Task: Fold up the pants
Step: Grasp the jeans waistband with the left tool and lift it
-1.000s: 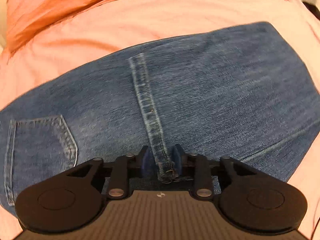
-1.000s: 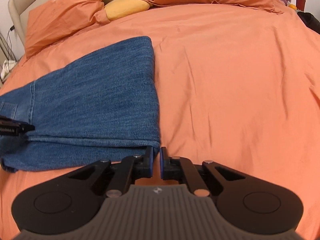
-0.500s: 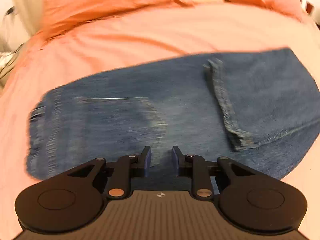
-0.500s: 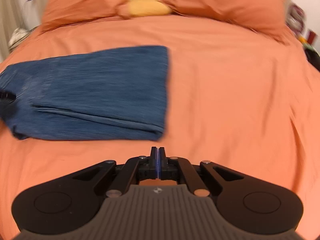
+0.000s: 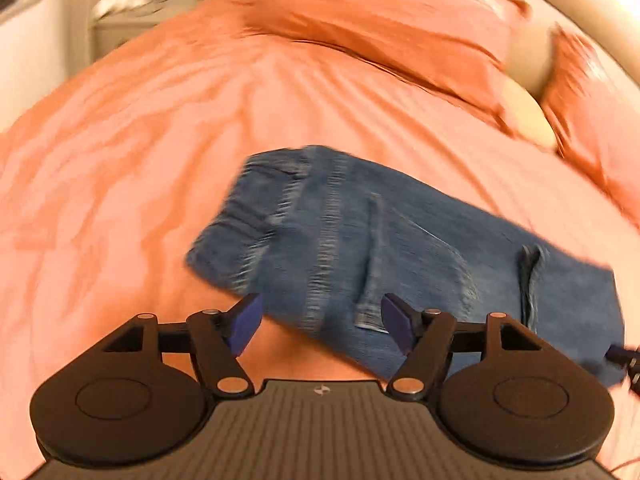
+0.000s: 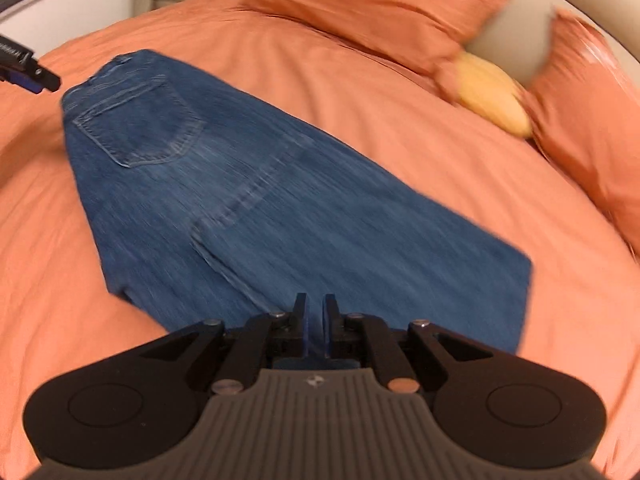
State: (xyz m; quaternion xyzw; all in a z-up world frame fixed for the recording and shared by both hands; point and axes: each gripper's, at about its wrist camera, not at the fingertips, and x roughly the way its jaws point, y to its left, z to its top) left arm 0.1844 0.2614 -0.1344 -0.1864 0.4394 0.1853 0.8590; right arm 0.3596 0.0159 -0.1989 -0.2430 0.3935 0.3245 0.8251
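The folded blue denim pants (image 6: 280, 208) lie flat on the orange-sheeted bed (image 6: 380, 92), back pocket upward. The black right tongs (image 6: 315, 312) hover above their near edge, nearly closed and empty.

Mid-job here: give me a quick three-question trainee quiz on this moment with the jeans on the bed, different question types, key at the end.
1. True or false: the left gripper has denim clamped between its pads.
2. Multiple choice: in the right wrist view, the back pocket of the jeans lies (a) at the end far from the right gripper, (b) right at its fingertips, (c) out of sight.
3. Fill in: the yellow cushion sits between two ______ pillows.

Key
1. False: its jaws are opening, nothing pressed between them.
2. a
3. orange
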